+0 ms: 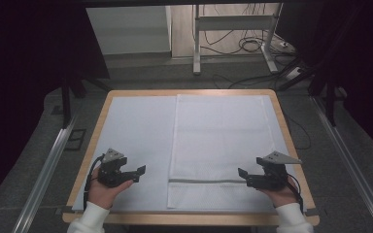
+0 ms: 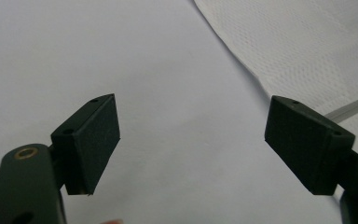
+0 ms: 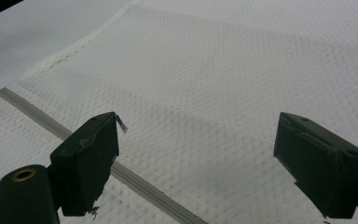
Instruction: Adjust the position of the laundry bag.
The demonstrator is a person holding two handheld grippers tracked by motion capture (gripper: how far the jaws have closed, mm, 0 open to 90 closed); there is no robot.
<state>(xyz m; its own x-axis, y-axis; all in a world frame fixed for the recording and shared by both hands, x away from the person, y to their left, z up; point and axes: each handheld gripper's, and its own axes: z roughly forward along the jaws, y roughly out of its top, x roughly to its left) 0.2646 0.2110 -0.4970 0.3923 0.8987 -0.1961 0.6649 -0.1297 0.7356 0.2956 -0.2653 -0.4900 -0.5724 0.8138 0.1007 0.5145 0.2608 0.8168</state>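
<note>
Left gripper [image 1: 141, 171] and right gripper [image 1: 243, 174] face inward, jaws wide, flanking cloth [image 1: 218, 141].

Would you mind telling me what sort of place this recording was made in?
Probably a lab or workshop set up for recording. A wooden table with a white mat and a mesh bag stands between dark curtains, with loose cables on the floor behind.

A fixed high view looks forward and down over the whole wooden tabletop [image 1: 104, 114], while two close cameras ride low on the hand-held tools, both facing the white mesh laundry bag [image 1: 221, 145] with its grey zip [image 3: 135, 182], shared with the overhead.
</note>
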